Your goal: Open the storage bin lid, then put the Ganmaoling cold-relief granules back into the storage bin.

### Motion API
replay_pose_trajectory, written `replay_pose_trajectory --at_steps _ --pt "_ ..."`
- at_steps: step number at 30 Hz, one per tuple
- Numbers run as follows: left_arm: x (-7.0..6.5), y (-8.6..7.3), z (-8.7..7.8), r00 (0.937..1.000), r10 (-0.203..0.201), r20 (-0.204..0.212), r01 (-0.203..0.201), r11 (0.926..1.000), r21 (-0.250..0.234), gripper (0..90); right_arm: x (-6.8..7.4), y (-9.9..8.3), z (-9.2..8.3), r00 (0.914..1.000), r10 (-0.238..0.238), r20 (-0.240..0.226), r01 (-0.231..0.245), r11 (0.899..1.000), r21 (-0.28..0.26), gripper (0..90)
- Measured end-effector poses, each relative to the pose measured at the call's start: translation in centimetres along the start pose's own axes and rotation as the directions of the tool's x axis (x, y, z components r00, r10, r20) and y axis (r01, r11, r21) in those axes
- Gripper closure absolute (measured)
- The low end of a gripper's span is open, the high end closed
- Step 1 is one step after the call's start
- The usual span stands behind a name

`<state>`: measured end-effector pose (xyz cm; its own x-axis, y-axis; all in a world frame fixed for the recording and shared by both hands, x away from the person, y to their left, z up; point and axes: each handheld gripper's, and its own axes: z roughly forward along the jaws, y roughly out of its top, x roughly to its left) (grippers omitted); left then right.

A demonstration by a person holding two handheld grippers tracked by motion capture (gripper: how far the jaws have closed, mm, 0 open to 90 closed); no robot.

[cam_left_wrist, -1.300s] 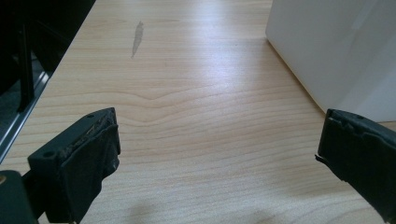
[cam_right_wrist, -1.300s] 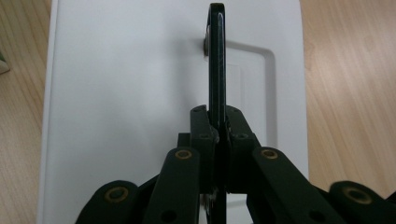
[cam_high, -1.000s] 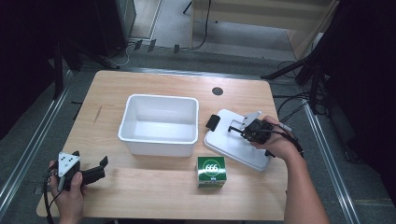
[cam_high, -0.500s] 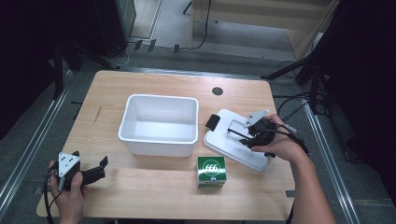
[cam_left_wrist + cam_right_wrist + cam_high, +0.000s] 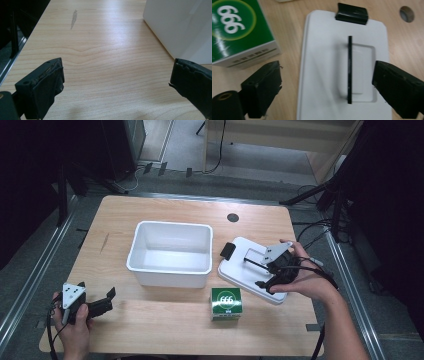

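Note:
A white lid [image 5: 239,270] lies flat on the table to the right of a white bin [image 5: 169,276]. It has a thin black handle [image 5: 349,70] and a black clip [image 5: 351,13] at its far end. My right gripper [image 5: 254,273] hovers over the lid. Its jaws have just been opening and now stand open, with the handle below and between them, untouched [image 5: 327,87]. A green box marked 666 [image 5: 225,302] stands in front of the lid [image 5: 239,32]. My left gripper [image 5: 107,300] rests at the front left, open and holding nothing [image 5: 117,80].
The bin's white wall [image 5: 180,25] stands to the right of the left jaws. A round cable hole [image 5: 232,217] sits near the table's far edge. Bare wood [image 5: 150,325] runs along the front between the two hands. Dark stands and cables surround the table.
The right gripper opened, let go of the lid's handle, and rose back toward the right. The lid stays flat on the table. The left hand has not moved.

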<state>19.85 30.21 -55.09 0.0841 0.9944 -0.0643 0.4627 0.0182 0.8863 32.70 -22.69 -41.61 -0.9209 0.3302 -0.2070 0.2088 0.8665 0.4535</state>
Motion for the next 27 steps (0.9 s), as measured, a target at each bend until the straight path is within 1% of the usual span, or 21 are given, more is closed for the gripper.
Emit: replay_pose_trajectory --at_steps 2,3,4,6,8,12,14,15,16,17,18,19,21,23,27 --pt "0.0 0.0 0.0 1.0000 0.002 0.001 -0.002 1.0000 0.000 0.0 0.6 0.3 0.1 0.9995 -0.029 -0.014 0.029 1.000 0.012 3.3" --pt "0.0 0.0 0.0 1.0000 0.002 0.001 -0.002 1.0000 0.000 0.0 0.6 0.3 0.1 0.9995 -0.029 -0.014 0.029 1.000 0.012 3.3" --pt "0.0 0.0 0.0 1.0000 0.000 0.003 0.000 1.0000 0.001 0.0 1.3 0.5 0.2 0.9974 -0.063 -0.035 0.064 0.998 0.021 2.8" --pt "0.0 0.0 0.0 1.0000 -0.003 0.003 0.003 1.0000 -0.001 0.0 1.8 0.8 0.3 0.9952 -0.077 -0.060 0.079 0.996 0.029 0.0" --pt "0.1 0.0 0.0 1.0000 -0.005 0.007 0.006 1.0000 -0.004 0.0 2.3 1.1 0.4 0.9928 -0.097 -0.071 0.100 0.994 0.035 0.0" --pt "0.0 0.0 0.0 1.0000 -0.003 0.006 0.003 1.0000 -0.004 0.0 3.0 1.5 0.9 0.9894 -0.116 -0.087 0.120 0.992 0.040 0.0" --pt "0.0 0.0 0.0 1.0000 -0.002 0.005 0.002 1.0000 -0.003 0.0 3.3 1.7 1.2 0.9859 -0.130 -0.106 0.134 0.990 0.035 0.0" --pt "0.0 0.0 0.0 1.0000 -0.002 0.006 0.002 1.0000 -0.002 0.0 3.3 1.7 1.2 0.9859 -0.130 -0.106 0.134 0.990 0.035 0.0" --pt "0.0 0.0 0.0 1.0000 -0.001 0.007 0.001 1.0000 0.000 0.0 3.6 1.8 1.3 0.9839 -0.134 -0.118 0.140 0.989 0.037 0.0" --pt "0.1 0.0 0.0 1.0000 -0.003 0.009 0.003 1.0000 0.002 0.0 4.1 2.1 1.6 0.9802 -0.150 -0.129 0.157 0.987 0.044 0.0" --pt "0.1 0.0 0.0 1.0000 -0.003 0.009 0.003 1.0000 0.002 0.0 4.1 2.1 1.6 0.9802 -0.150 -0.129 0.157 0.987 0.044 0.0" --pt "0.1 0.0 0.0 1.0000 0.000 0.010 0.000 1.0000 0.005 0.0 4.5 2.4 1.9 0.9784 -0.157 -0.135 0.164 0.985 0.046 0.0" --pt "0.0 0.0 0.1 1.0000 0.003 0.009 -0.003 1.0000 0.003 0.0 4.7 2.6 2.2 0.9755 -0.165 -0.146 0.173 0.984 0.043 0.0" --pt "0.0 0.0 0.0 1.0000 0.003 0.009 -0.003 1.0000 0.003 0.0 4.8 2.7 2.3 0.9750 -0.165 -0.149 0.173 0.984 0.043 0.0" --pt "0.1 0.0 0.1 0.9999 -0.003 0.013 0.003 1.0000 0.001 0.0 5.2 3.3 3.0 0.9712 -0.178 -0.158 0.187 0.981 0.046 0.0"
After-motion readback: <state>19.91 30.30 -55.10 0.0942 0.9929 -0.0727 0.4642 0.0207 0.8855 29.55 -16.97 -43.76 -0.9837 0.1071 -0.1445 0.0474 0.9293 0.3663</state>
